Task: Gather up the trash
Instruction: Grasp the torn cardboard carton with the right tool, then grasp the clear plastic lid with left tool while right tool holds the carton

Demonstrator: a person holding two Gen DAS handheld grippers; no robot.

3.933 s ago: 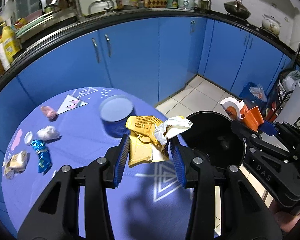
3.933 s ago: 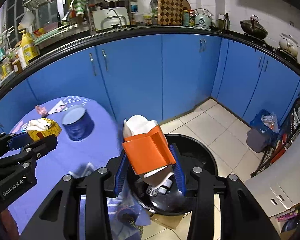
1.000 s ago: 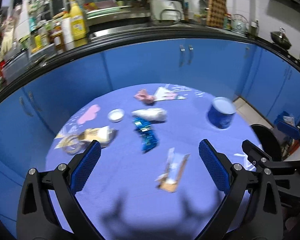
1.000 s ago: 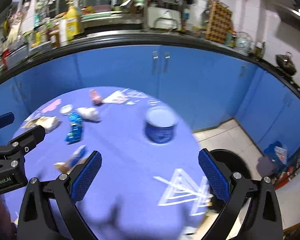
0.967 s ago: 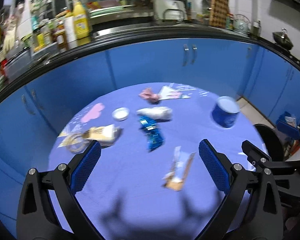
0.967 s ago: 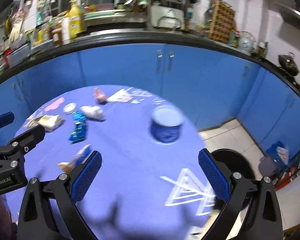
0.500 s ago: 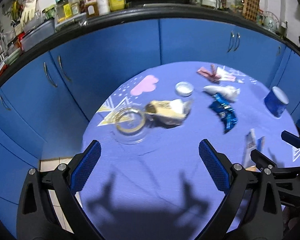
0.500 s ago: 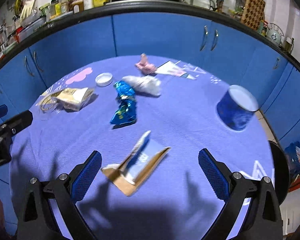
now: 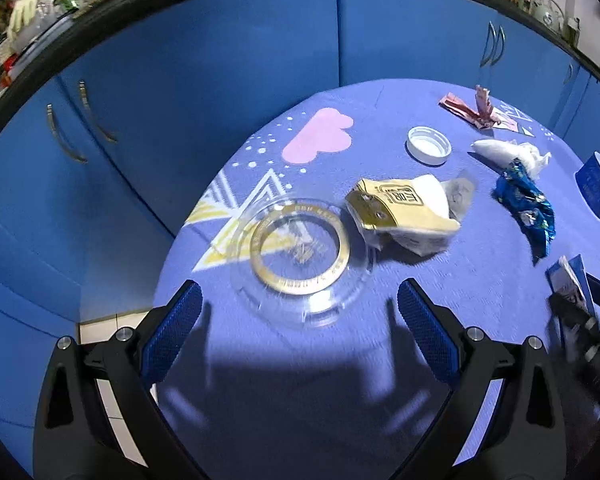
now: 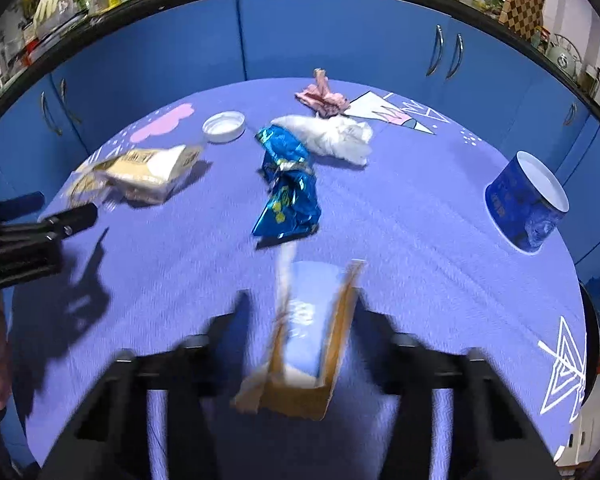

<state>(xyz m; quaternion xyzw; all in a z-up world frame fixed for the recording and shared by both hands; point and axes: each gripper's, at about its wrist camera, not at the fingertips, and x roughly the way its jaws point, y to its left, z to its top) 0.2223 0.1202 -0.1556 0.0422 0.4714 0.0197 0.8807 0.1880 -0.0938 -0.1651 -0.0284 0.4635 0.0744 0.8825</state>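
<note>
Between the blurred fingers of the right gripper (image 10: 302, 320) stands a torn blue-and-brown carton (image 10: 306, 344), its flaps upright; the jaws have just been closing around it, and the blur hides whether the pads yet press on it, so I cannot tell if it is gripped. Just ahead of that gripper lies a blue foil wrapper (image 10: 288, 188), beyond it a white crumpled bag (image 10: 332, 138).

The left gripper (image 9: 298, 334) hangs spread wide and empty, with a clear plastic lid (image 9: 300, 254) just ahead of its tips and a yellow paper bag (image 9: 404, 210) touching that lid's far edge.

The risk: thin cardboard may fold or slip sideways if squeezed off-centre, dropping short of the bin. The flat lid offers little edge and may skid on the purple tablecloth (image 9: 300, 380).
</note>
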